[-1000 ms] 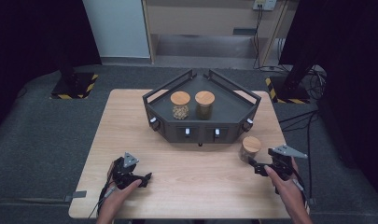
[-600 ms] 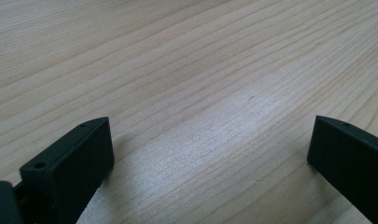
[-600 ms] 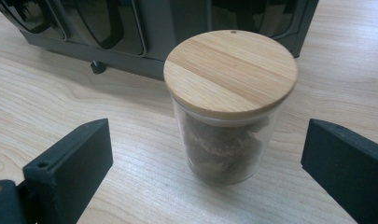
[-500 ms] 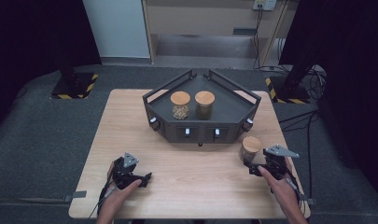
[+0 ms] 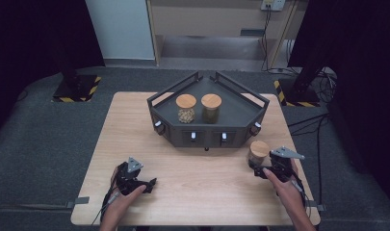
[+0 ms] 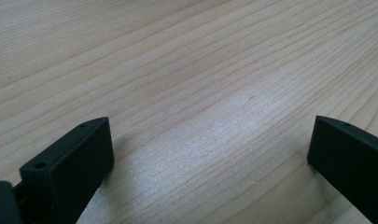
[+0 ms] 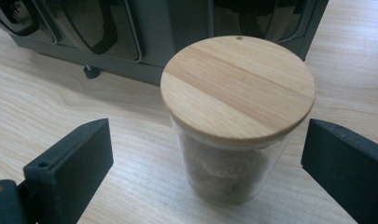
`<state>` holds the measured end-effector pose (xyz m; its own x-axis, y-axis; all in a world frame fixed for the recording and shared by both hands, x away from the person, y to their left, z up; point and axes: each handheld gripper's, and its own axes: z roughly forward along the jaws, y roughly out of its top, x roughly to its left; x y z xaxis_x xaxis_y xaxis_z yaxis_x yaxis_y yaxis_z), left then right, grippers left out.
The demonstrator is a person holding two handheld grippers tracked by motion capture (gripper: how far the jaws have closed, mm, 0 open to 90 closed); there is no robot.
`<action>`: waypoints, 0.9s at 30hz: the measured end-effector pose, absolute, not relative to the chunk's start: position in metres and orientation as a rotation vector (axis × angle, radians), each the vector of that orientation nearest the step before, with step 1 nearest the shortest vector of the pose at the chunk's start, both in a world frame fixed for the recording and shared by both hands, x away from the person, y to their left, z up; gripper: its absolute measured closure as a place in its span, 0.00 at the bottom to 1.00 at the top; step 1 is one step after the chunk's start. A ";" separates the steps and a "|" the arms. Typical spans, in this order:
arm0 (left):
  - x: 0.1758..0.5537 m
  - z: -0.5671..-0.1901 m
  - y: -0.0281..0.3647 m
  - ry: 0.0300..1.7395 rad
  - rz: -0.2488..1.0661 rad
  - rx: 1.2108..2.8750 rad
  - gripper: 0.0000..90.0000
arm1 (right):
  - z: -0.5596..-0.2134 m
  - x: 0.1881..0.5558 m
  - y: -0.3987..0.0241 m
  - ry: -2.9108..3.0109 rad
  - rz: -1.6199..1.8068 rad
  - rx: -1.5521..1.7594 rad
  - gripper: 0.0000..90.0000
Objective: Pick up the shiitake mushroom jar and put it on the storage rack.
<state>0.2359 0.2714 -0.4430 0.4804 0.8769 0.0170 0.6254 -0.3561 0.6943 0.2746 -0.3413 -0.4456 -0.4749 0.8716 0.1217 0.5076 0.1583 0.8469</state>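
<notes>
Left gripper [image 5: 143,183] low over the wooden table [image 5: 197,192], near the front-left edge, held in the left hand [image 5: 123,192]. Jaws spread wide in the left gripper view, gripping nothing, bare wood grain between them. Broad open tabletop ahead and to its right, well apart from everything else. Unmoved since 1.0 s ago.

At the table's middle and far side, a dark rack [image 5: 208,115] with raised rails, carrying 2 lidded jars: jar of pale pieces [image 5: 186,108] left, jar of dark contents [image 5: 211,107] just beside it. Free strip of wood on both sides of the rack.

Near the right edge, a third jar [image 5: 258,152] standing upright just in front of the rack's right corner. Right gripper [image 5: 258,169] just beside it, jaws wide open, flanking the jar [image 7: 238,116] in the right gripper view, not touching the glass. Closer to the jar than 1.0 s ago; jar itself in the same spot. Little room between the right hand [image 5: 284,185] and the table's right edge.
</notes>
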 end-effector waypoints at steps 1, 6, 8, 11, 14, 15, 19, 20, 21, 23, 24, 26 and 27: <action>0.236 -0.443 0.271 1.236 0.520 2.103 0.00 | -0.446 0.275 -0.341 2.047 1.243 1.310 0.03; 0.236 -0.443 0.271 1.236 0.520 2.103 0.00 | -0.447 0.281 -0.339 2.050 1.229 1.319 0.03; 0.236 -0.443 0.271 1.236 0.520 2.103 0.00 | -0.448 0.284 -0.336 2.044 1.220 1.315 0.03; 0.236 -0.443 0.271 1.236 0.520 2.103 0.00 | -0.449 0.288 -0.333 2.038 1.213 1.321 0.04; 0.236 -0.443 0.271 1.236 0.520 2.102 0.00 | -0.450 0.291 -0.329 2.035 1.200 1.327 0.05; 0.236 -0.443 0.271 1.236 0.520 2.102 0.00 | -0.450 0.292 -0.327 2.035 1.196 1.328 0.05; 0.236 -0.443 0.271 1.236 0.520 2.103 0.00 | -0.450 0.295 -0.323 2.027 1.172 1.339 0.08; 0.236 -0.443 0.271 1.236 0.520 2.103 0.00 | -0.450 0.296 -0.323 2.027 1.167 1.340 0.10; 0.236 -0.443 0.271 1.236 0.520 2.103 0.00 | -0.449 0.297 -0.322 2.026 1.158 1.343 0.11; 0.236 -0.443 0.271 1.236 0.520 2.102 0.00 | -0.449 0.298 -0.322 2.023 1.153 1.347 0.13; 0.236 -0.443 0.271 1.236 0.520 2.103 0.00 | -0.449 0.299 -0.321 2.022 1.152 1.349 0.14; 0.236 -0.443 0.271 1.236 0.520 2.103 0.00 | -0.449 0.299 -0.321 2.020 1.148 1.349 0.15; 0.236 -0.443 0.271 1.236 0.520 2.103 0.00 | -0.449 0.299 -0.320 2.017 1.145 1.351 0.17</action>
<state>0.2358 0.2713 -0.4430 0.4803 0.8769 0.0170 0.6253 -0.3560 0.6944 0.2994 -0.3196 -0.4488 -0.4164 0.9061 0.0754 0.5292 0.1741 0.8304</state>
